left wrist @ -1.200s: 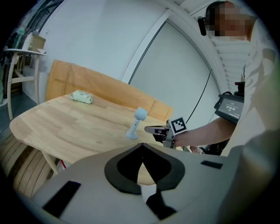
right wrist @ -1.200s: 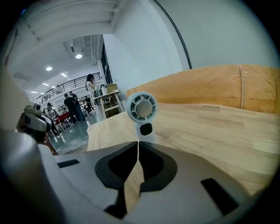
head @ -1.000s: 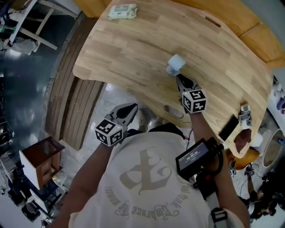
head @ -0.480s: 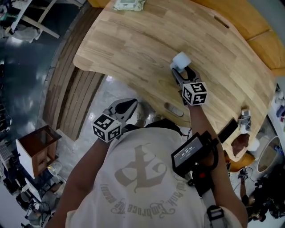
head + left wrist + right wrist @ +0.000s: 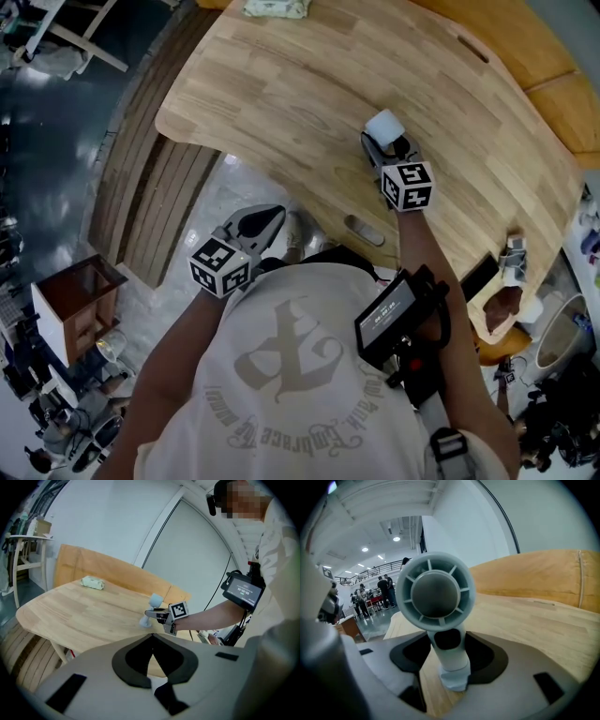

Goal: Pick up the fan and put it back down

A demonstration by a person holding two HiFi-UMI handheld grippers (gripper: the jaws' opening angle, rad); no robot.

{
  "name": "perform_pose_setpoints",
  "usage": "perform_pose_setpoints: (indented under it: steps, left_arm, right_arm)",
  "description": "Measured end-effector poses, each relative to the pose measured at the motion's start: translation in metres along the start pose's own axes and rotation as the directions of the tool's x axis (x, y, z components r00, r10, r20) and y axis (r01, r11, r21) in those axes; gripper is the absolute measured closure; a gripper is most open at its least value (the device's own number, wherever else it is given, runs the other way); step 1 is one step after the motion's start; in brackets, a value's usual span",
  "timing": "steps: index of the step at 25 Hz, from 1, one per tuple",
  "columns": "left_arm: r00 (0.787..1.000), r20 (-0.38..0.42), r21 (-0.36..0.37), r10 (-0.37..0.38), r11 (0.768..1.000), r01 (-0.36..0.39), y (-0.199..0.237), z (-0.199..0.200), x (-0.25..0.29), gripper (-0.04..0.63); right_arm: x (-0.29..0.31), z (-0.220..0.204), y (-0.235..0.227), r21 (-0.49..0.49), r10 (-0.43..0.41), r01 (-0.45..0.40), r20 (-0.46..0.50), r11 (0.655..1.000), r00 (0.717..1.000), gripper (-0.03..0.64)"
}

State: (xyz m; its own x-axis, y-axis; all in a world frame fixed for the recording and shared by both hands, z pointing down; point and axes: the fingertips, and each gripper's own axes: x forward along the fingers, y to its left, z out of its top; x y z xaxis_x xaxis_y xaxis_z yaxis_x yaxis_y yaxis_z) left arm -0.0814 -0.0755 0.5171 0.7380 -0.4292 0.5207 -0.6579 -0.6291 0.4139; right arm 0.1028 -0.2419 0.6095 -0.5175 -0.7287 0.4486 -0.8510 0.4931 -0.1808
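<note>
Wooden counter [image 5: 281,84] carries one pale blue fan [image 5: 382,126], upright near its front edge. Of two grippers, the right gripper [image 5: 384,152] has just spread its fingers, now flanking the fan's stem; the left gripper [image 5: 266,218] hangs beside the counter, fingers together, empty.

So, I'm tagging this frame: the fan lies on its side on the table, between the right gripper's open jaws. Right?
Not quite: the fan stands upright on its base, as the right gripper view shows. It is on the table, between the jaws of the right gripper, which have just been opening.
</note>
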Motion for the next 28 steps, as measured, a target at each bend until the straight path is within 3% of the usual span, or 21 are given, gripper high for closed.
perform_pose_setpoints:
  steps: [7, 14, 28]
  left_arm:
    - [1.000, 0.002, -0.007, 0.009, 1.000, -0.009, 0.005, 0.003, -0.002, 0.586]
    - [1.000, 0.005, -0.013, -0.013, 1.000, 0.013, 0.006, 0.004, 0.000, 0.586]
    - [0.999, 0.013, 0.008, -0.052, 0.999, 0.052, 0.011, 0.009, 0.004, 0.586]
  right_arm:
    - [-0.001, 0.000, 0.001, -0.025, 0.010, -0.010, -0.008, 1.000, 1.000, 0.383]
    - [-0.011, 0.005, 0.005, 0.035, 0.020, -0.020, 0.008, 0.999, 1.000, 0.386]
    - [-0.037, 0.039, 0.025, 0.046, 0.037, -0.040, 0.067, 0.998, 0.997, 0.387]
